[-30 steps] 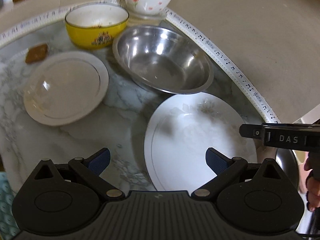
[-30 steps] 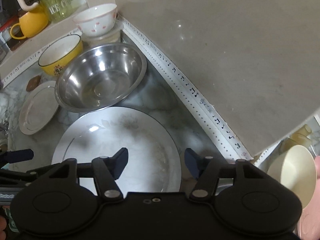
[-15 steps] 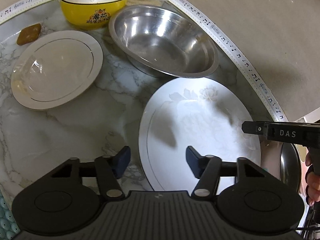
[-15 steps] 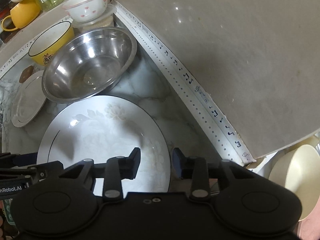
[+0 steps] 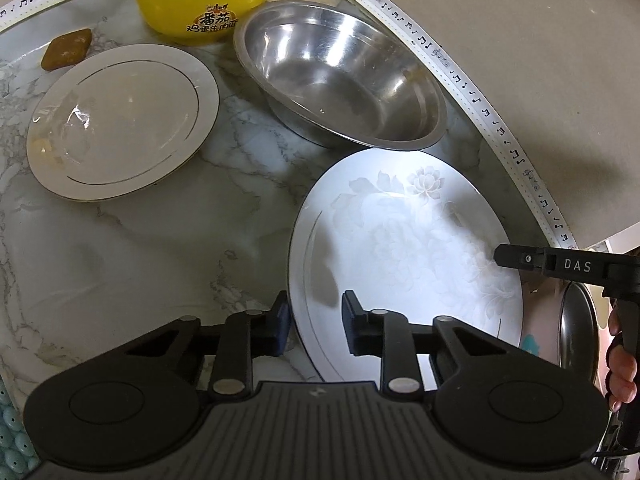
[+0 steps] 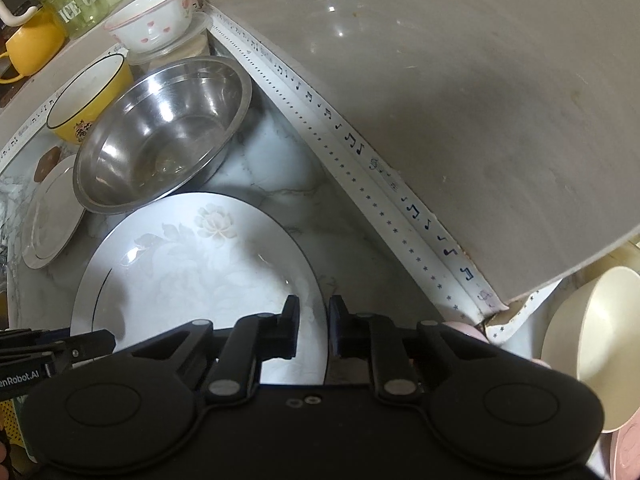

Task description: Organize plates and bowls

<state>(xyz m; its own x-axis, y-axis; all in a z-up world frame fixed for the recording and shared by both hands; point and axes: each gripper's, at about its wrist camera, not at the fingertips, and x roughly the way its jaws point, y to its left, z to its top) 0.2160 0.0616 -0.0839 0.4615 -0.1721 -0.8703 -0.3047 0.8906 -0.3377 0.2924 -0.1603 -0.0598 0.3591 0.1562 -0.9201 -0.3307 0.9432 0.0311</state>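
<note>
Scene: grey-veined white marble surface [image 5: 152,248] in a corner, edged with white music-note tape [image 6: 384,184]
Main item: large round white plate with faint flower print [image 5: 404,248], lying near the front, its far rim touching or just under the steel bowl
Left gripper [image 5: 314,322]: narrowed to a small gap, straddling the plate's left rim, one finger outside on the surface side, one over the plate; real pinch contact cannot be told
Right gripper [image 6: 314,328]: nearly closed, fingers either side of the plate's right rim; looks clamped on it, not certain
Steel bowl: wide shiny stainless steel bowl [image 5: 340,80], upright, empty, behind the big plate
Small plate: smaller round white plate with thin gold ring [image 5: 124,120], left of the steel bowl, apart from the big plate
Yellow bowl: yellow ceramic bowl with white inside and printed logo [image 5: 204,4], upright, just beside the steel bowl
Far bowl: white bowl with pink hearts [image 6: 154,20] sitting on a clear glass dish in the corner
Stray: brown square lump [image 5: 66,54] near the small plate
Off to right: cream bowl [image 6: 592,356] on its side past the surface edge
Progress: early, judging by layout; nothing stacked, plates separate, bowls not nested
Step in hand: two-sided grab of the big plate, probably to lift it
Left to do: gather both plates together, nest the bowls
</note>
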